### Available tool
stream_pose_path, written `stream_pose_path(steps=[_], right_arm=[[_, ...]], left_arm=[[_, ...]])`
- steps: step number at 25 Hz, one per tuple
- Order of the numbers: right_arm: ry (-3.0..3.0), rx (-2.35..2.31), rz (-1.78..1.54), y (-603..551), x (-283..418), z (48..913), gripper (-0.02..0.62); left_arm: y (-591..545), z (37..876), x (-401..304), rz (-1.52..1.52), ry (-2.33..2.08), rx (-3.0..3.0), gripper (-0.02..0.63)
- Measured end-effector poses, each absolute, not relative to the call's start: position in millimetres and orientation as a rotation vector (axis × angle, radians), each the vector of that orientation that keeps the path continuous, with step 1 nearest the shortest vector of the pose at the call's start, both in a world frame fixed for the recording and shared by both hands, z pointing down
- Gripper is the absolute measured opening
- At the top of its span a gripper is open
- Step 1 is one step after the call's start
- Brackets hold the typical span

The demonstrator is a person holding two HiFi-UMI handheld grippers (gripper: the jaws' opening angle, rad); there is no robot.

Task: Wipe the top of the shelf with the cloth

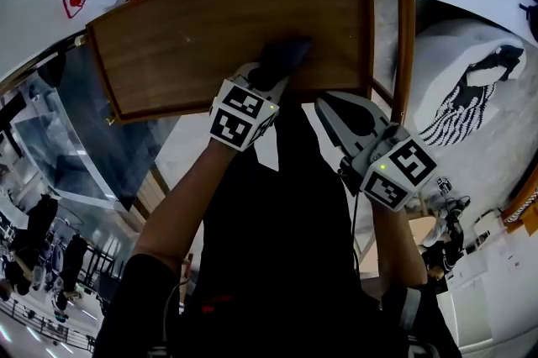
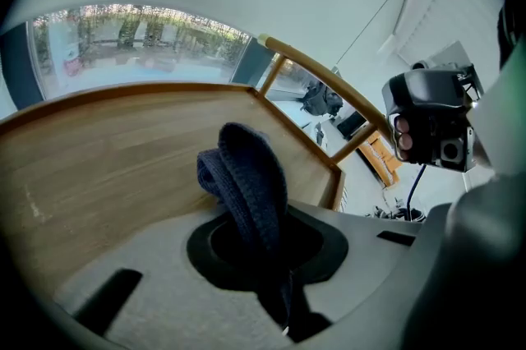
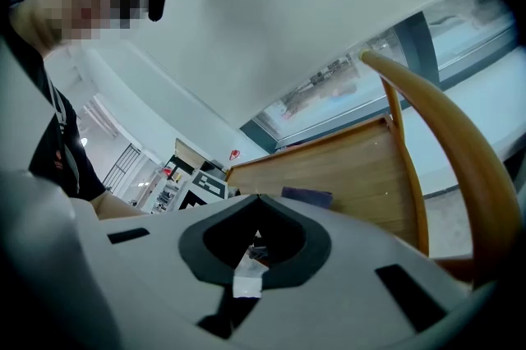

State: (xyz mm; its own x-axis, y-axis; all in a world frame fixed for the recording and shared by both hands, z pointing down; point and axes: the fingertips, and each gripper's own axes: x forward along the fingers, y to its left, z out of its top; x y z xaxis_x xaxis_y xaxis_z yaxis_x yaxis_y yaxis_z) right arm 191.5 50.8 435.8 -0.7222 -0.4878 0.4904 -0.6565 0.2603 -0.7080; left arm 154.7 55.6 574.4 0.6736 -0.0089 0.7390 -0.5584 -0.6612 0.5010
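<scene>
Head view overhead, gripper views low, sharing shelf top [image 1: 210, 37]

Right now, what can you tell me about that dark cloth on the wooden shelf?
The cloth is dark blue-grey with a ribbed, knitted look, bunched into a folded wad. The left hand-held gripper is shut on it, and the cloth appears to rest on the wooden shelf top, near the edge closest to the person and toward its right side.

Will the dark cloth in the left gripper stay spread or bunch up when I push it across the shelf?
Likely floppy: the cloth is folded over itself where the left gripper pinches it. Its knitted look suggests it's light and not slippery. On the smooth wooden shelf top it may bunch when pushed; dragging probably spreads it better.
</scene>
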Motion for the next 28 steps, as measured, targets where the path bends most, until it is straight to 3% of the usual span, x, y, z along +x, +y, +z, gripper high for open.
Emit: stream_pose_path(steps=[28], right_arm=[[-2.329,1.214,1.471,48,247,429,0.005]], left_arm=[[73,568,252,0.855,-0.184,2.138,0.054]])
